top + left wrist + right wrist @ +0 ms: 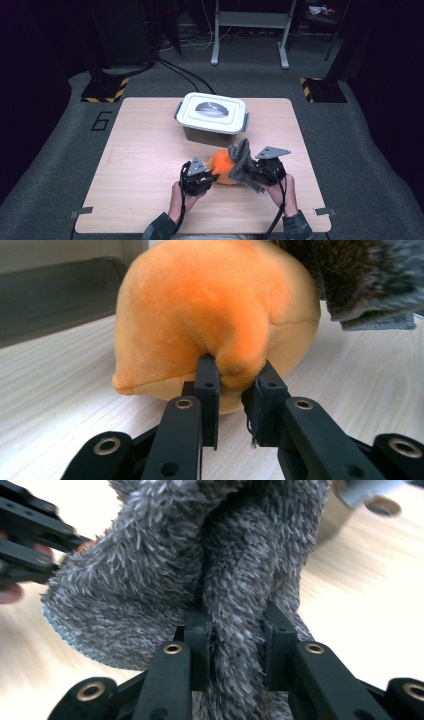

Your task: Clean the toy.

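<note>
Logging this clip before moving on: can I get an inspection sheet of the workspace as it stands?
Surface: pale wooden table.
Job's things: orange plush toy on the table; grey fuzzy cloth lies against it.
Clutter: white lidded box, shut, farther back.
Grippers: left gripper pinches a fold of the toy; right gripper clamps the cloth.
Cables: a black cable trails from each gripper; more on the floor.
Surroundings: grey carpet, metal stand legs, dark room.
</note>
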Motion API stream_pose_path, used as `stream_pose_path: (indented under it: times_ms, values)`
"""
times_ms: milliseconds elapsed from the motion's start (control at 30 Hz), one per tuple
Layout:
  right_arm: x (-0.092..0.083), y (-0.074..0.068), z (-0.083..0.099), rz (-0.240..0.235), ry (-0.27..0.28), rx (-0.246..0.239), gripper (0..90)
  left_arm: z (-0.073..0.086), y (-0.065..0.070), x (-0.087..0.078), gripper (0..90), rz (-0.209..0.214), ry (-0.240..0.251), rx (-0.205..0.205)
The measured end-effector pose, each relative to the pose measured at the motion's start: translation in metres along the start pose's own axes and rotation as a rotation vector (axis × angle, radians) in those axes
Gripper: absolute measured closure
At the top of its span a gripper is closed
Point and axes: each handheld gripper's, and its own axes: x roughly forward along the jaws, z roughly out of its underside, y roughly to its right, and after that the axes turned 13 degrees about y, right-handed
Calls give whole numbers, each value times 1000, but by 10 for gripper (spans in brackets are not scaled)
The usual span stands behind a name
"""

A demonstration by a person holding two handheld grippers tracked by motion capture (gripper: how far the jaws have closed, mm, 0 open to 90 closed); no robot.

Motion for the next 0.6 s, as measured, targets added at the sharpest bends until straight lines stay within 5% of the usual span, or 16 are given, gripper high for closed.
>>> stream_pose_path:
  times_ms: [233, 433, 600]
  values:
    - [17, -11, -6, -10, -38, -46, 708, 2, -1, 1, 767, 14, -1, -11]
    - [23, -3, -2, -19, -36, -26, 712, 1, 0, 1, 579, -33, 21, 75]
    - [25, 1, 0, -28, -35, -3, 712, -1, 0, 5, 506, -18, 21, 129]
